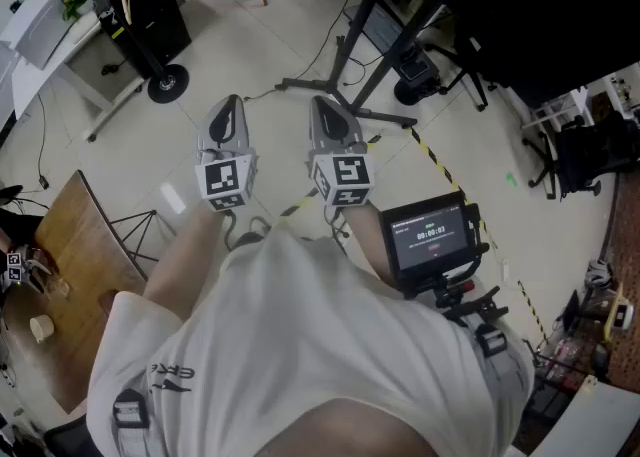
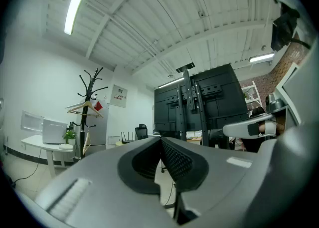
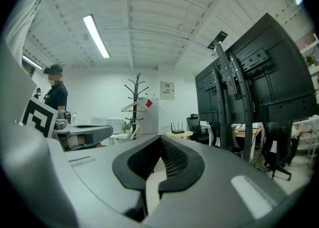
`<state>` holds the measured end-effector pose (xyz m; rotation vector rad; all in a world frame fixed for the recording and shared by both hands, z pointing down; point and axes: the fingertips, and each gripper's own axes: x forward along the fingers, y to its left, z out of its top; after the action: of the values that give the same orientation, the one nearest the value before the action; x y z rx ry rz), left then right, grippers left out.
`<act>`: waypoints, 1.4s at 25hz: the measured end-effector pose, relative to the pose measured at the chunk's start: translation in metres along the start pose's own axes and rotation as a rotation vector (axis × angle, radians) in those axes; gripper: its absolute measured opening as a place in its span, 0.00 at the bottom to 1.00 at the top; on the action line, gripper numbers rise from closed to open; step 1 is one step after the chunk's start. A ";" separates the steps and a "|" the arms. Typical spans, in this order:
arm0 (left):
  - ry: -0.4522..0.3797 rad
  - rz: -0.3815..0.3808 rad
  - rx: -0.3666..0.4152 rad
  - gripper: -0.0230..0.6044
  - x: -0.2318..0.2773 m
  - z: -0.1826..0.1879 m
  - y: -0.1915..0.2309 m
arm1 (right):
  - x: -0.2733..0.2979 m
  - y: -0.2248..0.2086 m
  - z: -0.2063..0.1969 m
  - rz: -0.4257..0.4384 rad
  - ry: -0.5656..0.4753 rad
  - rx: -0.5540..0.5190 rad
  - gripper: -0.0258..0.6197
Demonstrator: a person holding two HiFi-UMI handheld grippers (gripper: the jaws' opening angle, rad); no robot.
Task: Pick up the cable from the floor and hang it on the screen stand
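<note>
Cable (image 1: pixel 432 157) lies on the floor (image 1: pixel 250 35), in neither grip. The left gripper (image 1: pixel 231 103) and right gripper (image 1: pixel 322 101) are held level and side by side, both jaws clenched on nothing. Just beyond their tips stands the base of the screen stand (image 1: pixel 345 105). The yellow-and-black striped line runs right of that base. A coat rack (image 2: pixel 89 107) stands farther off.

Wooden desk (image 1: pixel 75 245) stood at lower left; paper cup (image 1: pixel 40 327) sat on it, away from its right edge; coat stand (image 2: pixel 89 105) carried a hanger; small lit monitor (image 1: pixel 430 235) glowed; striped tape (image 1: pixel 437 163) crossed the floor.
</note>
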<state>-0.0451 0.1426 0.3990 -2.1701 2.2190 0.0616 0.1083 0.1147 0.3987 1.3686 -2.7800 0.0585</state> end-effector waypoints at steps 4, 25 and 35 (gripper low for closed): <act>-0.001 -0.031 0.011 0.04 0.033 -0.001 0.039 | 0.050 0.010 0.008 -0.032 -0.007 -0.011 0.06; 0.018 0.063 0.051 0.04 0.195 -0.038 0.136 | 0.260 -0.023 -0.009 0.070 0.008 -0.026 0.06; 0.051 0.175 0.083 0.04 0.335 -0.050 0.160 | 0.399 -0.092 -0.020 0.176 0.055 -0.028 0.06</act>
<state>-0.2124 -0.1908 0.4309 -1.9536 2.3887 -0.0804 -0.0610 -0.2559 0.4419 1.0959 -2.8359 0.0620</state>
